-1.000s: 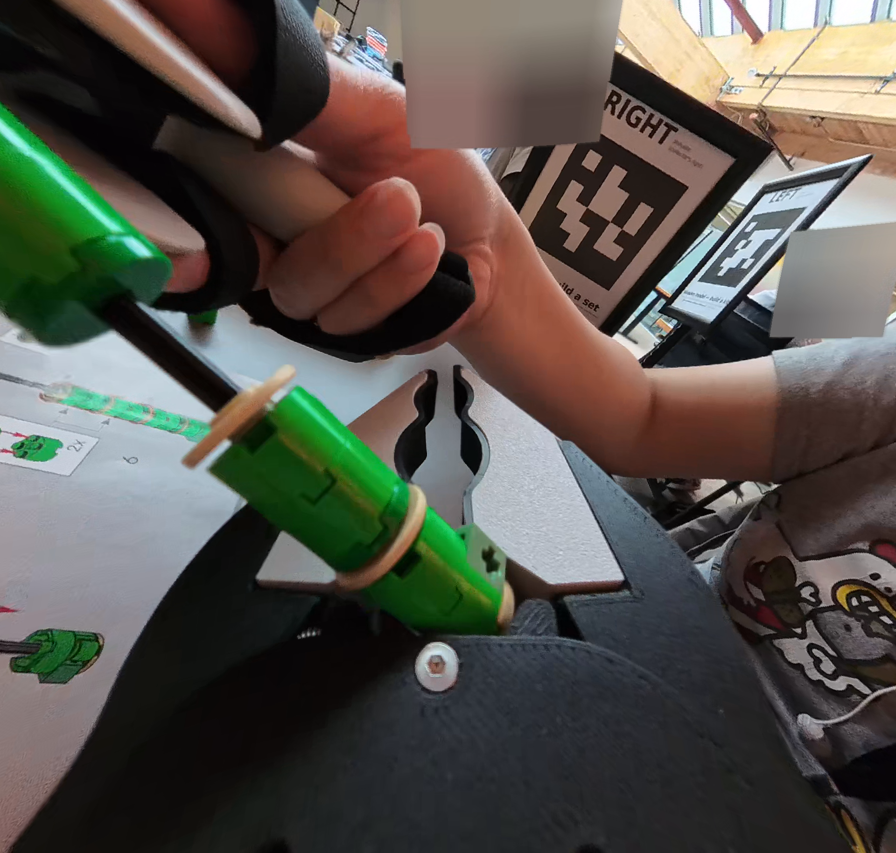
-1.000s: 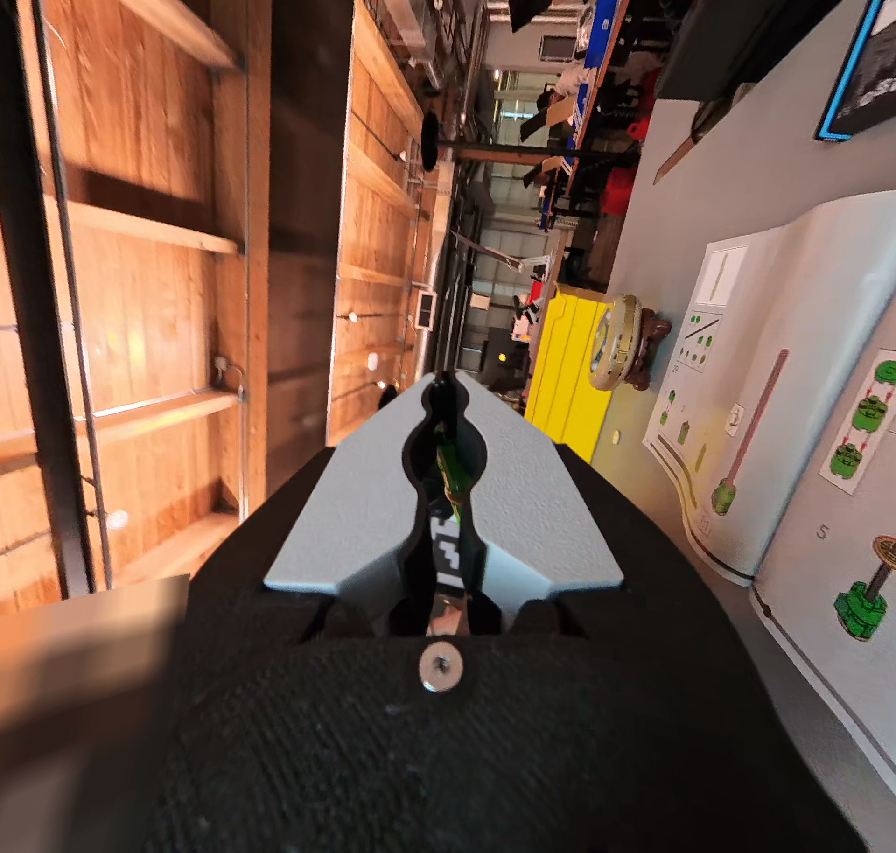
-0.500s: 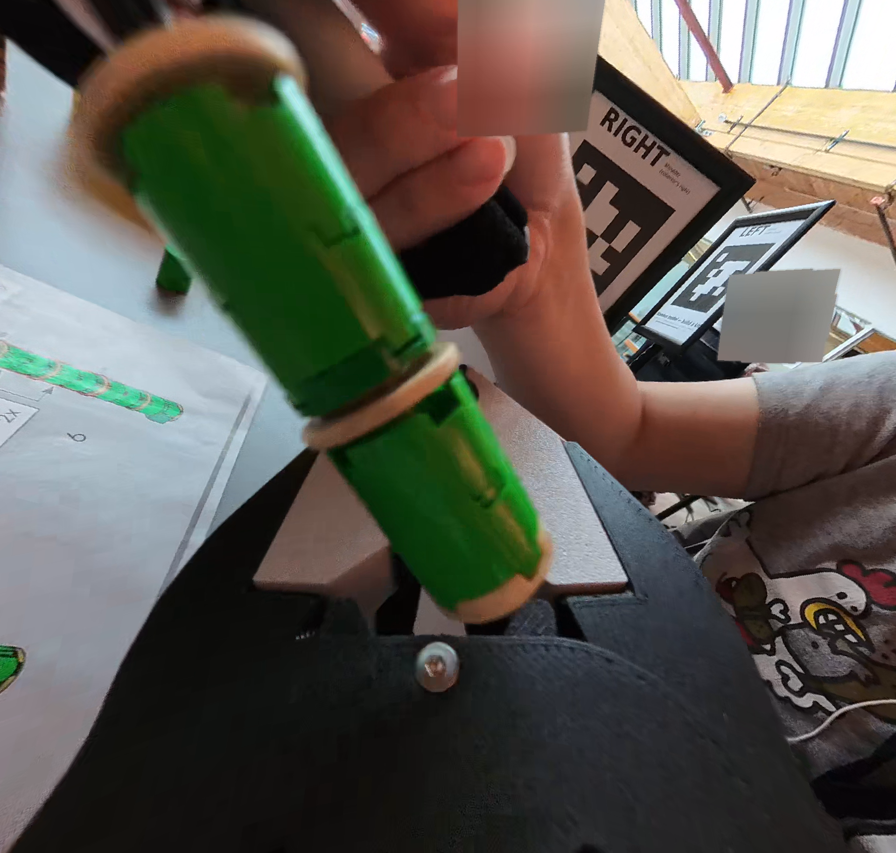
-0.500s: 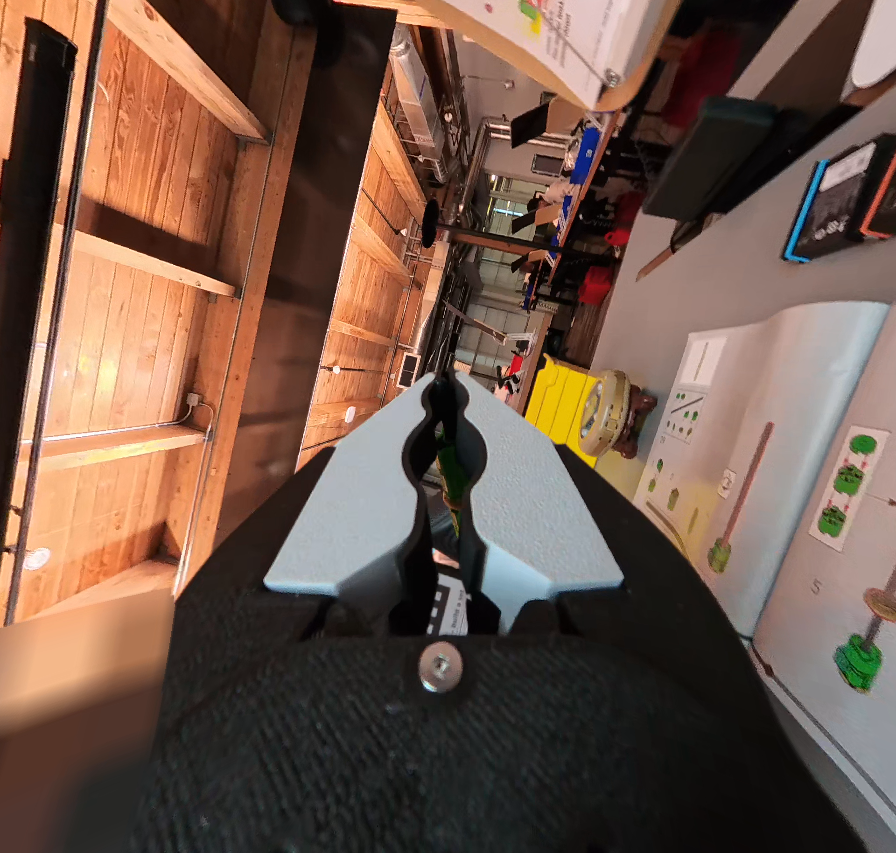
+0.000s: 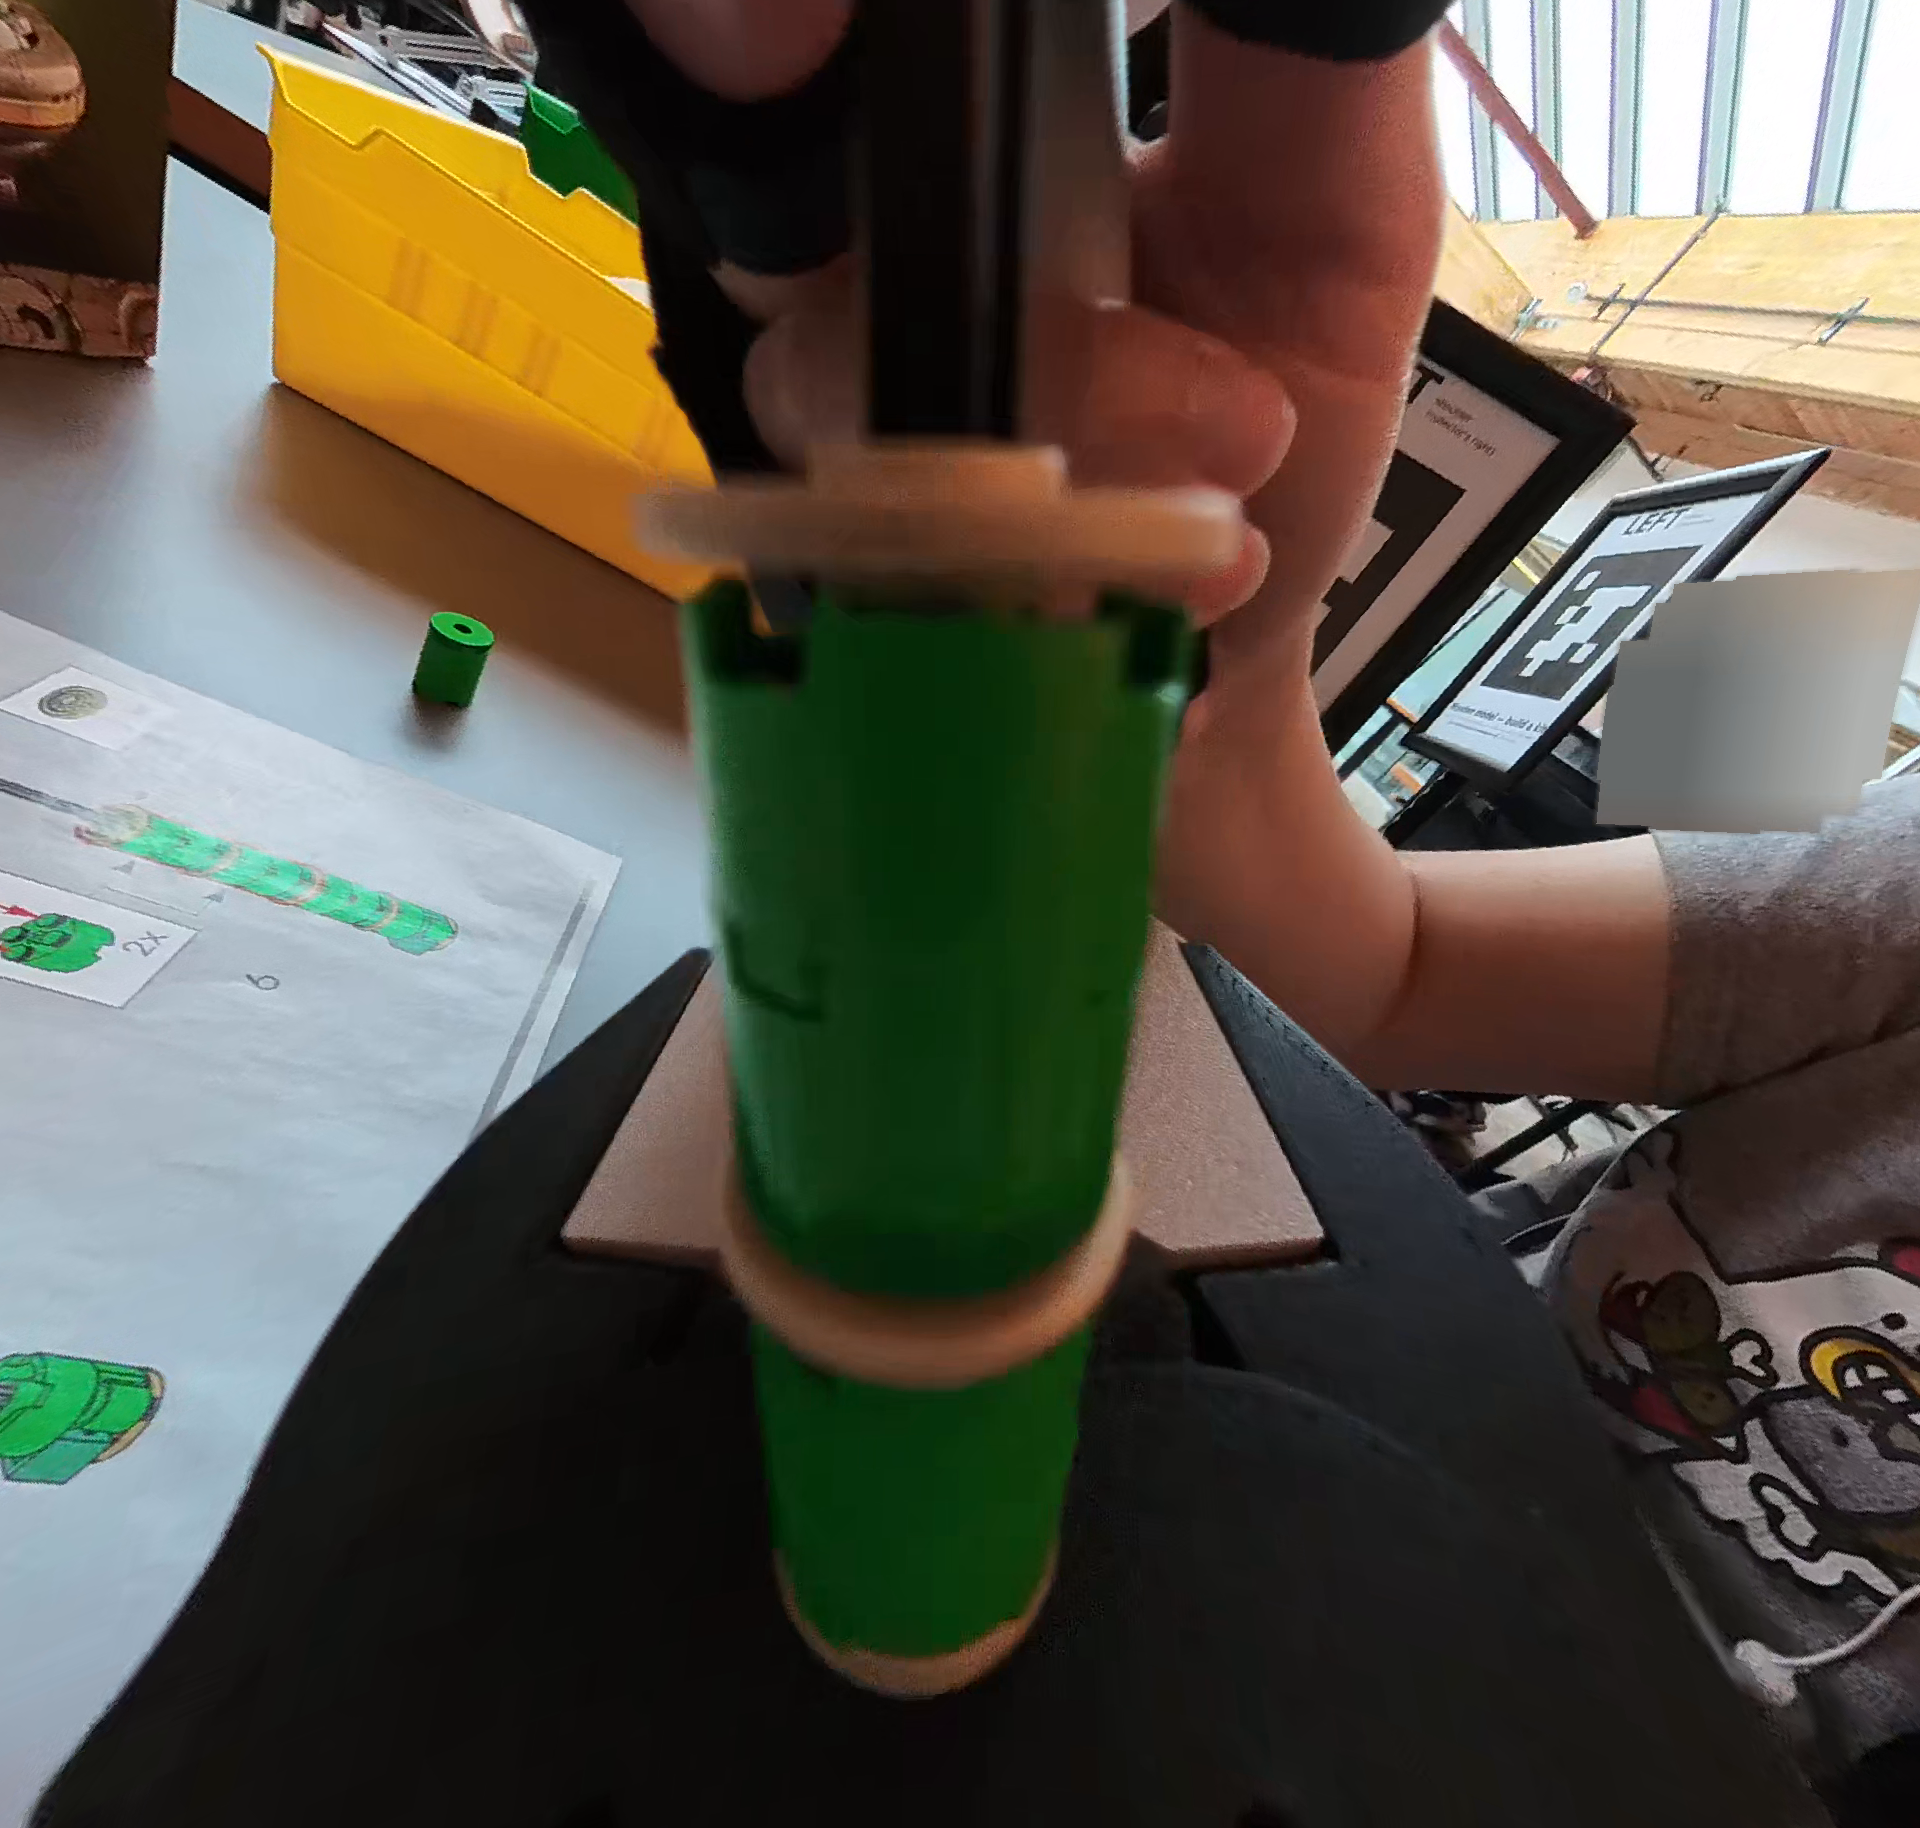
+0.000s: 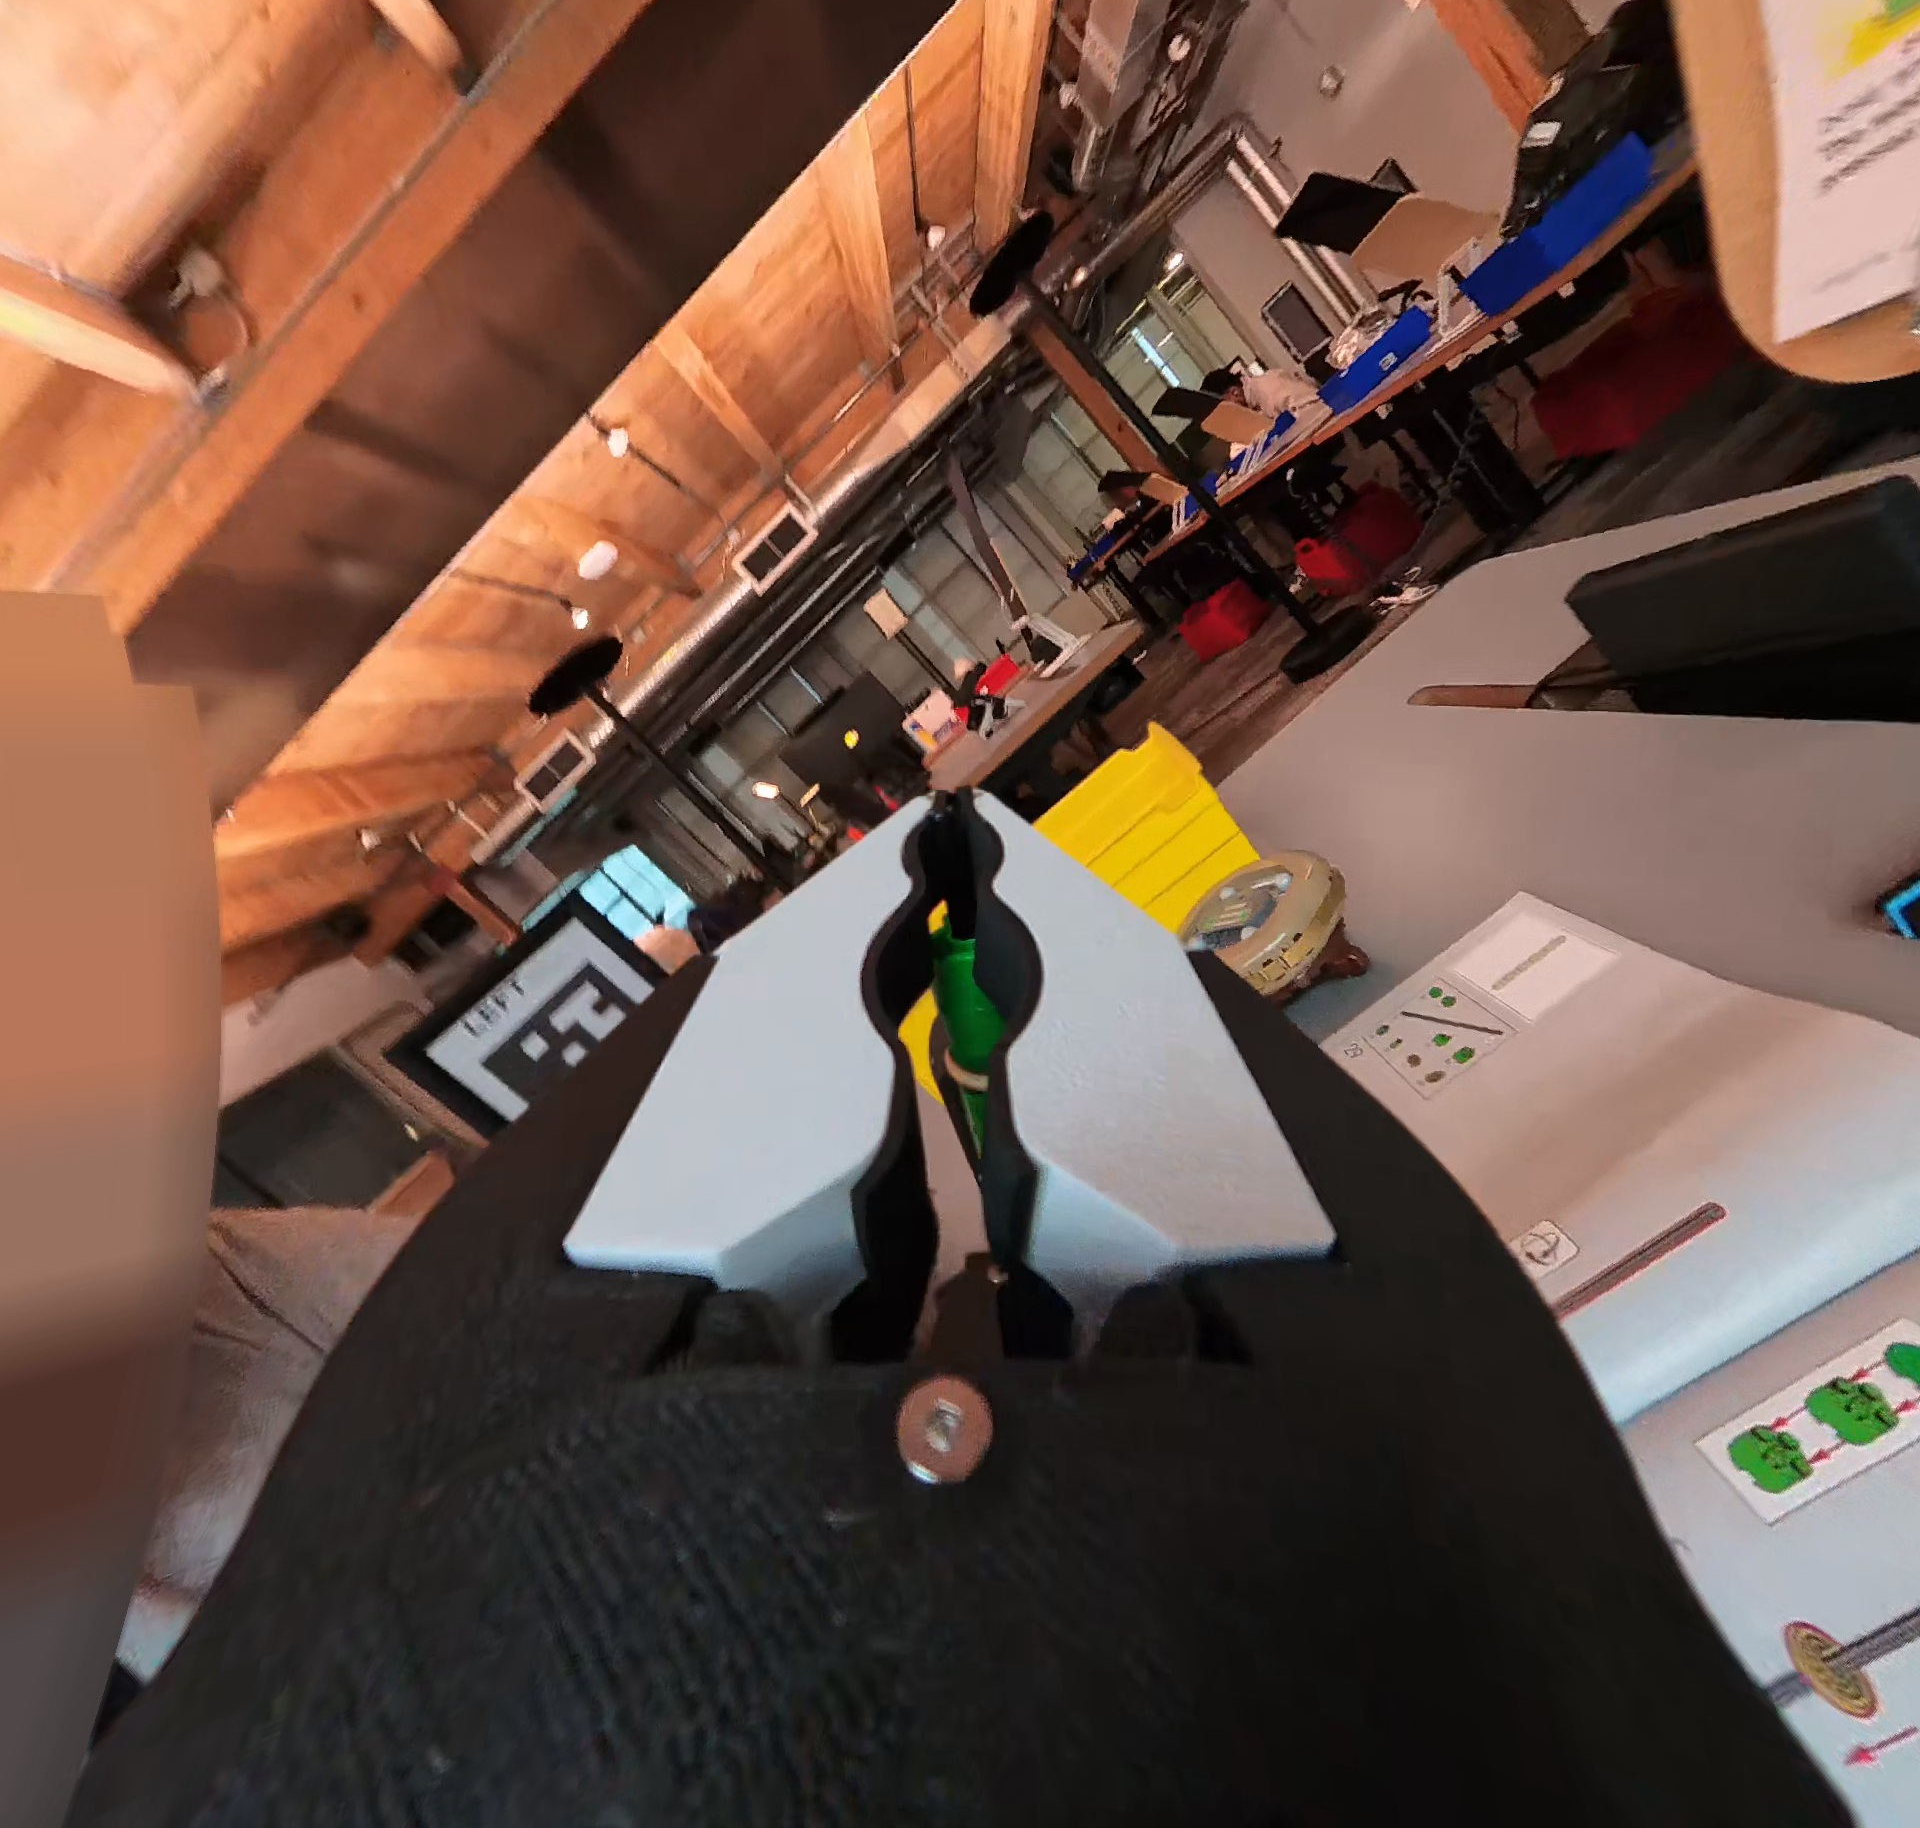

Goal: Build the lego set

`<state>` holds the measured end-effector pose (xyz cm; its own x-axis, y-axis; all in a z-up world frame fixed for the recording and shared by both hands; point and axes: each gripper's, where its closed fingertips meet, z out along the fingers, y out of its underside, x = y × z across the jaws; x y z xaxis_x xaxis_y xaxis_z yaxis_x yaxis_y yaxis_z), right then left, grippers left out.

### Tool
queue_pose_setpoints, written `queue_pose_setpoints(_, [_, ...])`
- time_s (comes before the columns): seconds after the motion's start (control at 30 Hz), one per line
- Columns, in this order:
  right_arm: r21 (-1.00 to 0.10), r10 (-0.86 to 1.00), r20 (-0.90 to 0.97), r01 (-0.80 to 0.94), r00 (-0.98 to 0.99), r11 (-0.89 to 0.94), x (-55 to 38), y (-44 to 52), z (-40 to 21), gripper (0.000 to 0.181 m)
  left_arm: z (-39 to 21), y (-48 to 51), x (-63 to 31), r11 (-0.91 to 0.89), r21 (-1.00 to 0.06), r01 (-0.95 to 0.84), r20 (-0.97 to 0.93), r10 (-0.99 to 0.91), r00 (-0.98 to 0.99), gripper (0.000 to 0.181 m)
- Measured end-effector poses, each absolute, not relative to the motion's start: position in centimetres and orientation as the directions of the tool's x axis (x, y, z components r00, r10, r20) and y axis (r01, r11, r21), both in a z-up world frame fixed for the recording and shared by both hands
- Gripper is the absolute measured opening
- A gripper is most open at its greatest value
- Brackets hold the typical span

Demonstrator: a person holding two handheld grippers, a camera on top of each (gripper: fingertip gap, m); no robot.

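Observation:
A stack of green round bricks [image 5: 925, 947] with tan rings between them sits on a black axle [image 5: 935, 220]. It hangs upright close in front of the left wrist camera. My right gripper [image 6: 951, 812] is shut on the axle above the stack. The green stack [image 6: 961, 999] shows through the gap between its fingers. In the left wrist view a hand [image 5: 1247, 407] holds that gripper from above. The stack hides the tips of my left gripper, and only the outer parts of its fingers [image 5: 1231, 1134] show, standing together. Nothing shows held in them.
A small green cylinder piece [image 5: 452, 658] stands on the grey table [image 5: 156, 490] beside the open instruction booklet [image 5: 260, 1051]. A yellow bin [image 5: 447, 324] stands behind it. Two framed marker signs [image 5: 1621, 635] stand at the right, by the person's arm. A round tan model [image 6: 1262, 921] sits near the yellow bin [image 6: 1143, 843]. The grippers' ends are close to 20 centimetres from one another.
The green stack swung from a slant to upright and came closer to the left camera. The right gripper turned with it, so its view now shows more of the table.

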<state>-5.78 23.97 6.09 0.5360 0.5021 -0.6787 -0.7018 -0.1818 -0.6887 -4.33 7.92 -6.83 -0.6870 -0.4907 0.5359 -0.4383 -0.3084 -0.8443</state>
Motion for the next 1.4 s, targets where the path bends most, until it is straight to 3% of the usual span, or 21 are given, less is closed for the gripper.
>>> queue_pose_setpoints(0.13, [-0.734,0.523,-0.637,-0.653,0.567,-0.185,-6.7,24.0,5.7,0.000,-7.8,7.9,-4.2,-0.244,-0.876,-0.416,0.479,-0.540,-0.692,0.000])
queue_pose_setpoints(0.17, [-0.732,0.541,-0.632,-0.657,0.555,-0.181,-6.8,23.9,5.9,0.000,-7.7,7.9,-4.3,-0.234,-0.886,-0.400,0.461,-0.546,-0.700,0.062])
queue_pose_setpoints(0.23, [-0.740,0.603,-0.596,-0.654,0.530,-0.157,-7.1,23.2,6.5,0.000,-7.9,7.9,-4.3,-0.188,-0.911,-0.367,0.404,-0.576,-0.710,0.064])
queue_pose_setpoints(0.27, [-0.742,0.603,-0.590,-0.655,0.536,-0.144,-7.0,23.2,6.5,0.000,-7.9,8.0,-4.3,-0.170,-0.921,-0.351,0.381,-0.587,-0.714,0.074])
queue_pose_setpoints(0.53, [-0.809,0.607,-0.512,-0.580,0.608,-0.101,-7.3,22.9,6.4,0.000,-7.9,8.1,-4.3,-0.158,-0.927,-0.341,0.364,-0.605,-0.709,0.068])
queue_pose_setpoints(0.7, [-0.822,0.636,-0.489,-0.559,0.597,-0.107,-8.0,22.5,6.8,0.000,-8.1,8.1,-4.4,-0.146,-0.925,-0.351,0.364,-0.607,-0.707,0.000])
queue_pose_setpoints(1.4, [-0.895,0.594,-0.425,-0.414,0.683,-0.166,-8.8,22.3,6.1,0.000,-8.4,8.2,-4.7,-0.117,-0.935,-0.335,0.334,-0.612,-0.717,0.000])
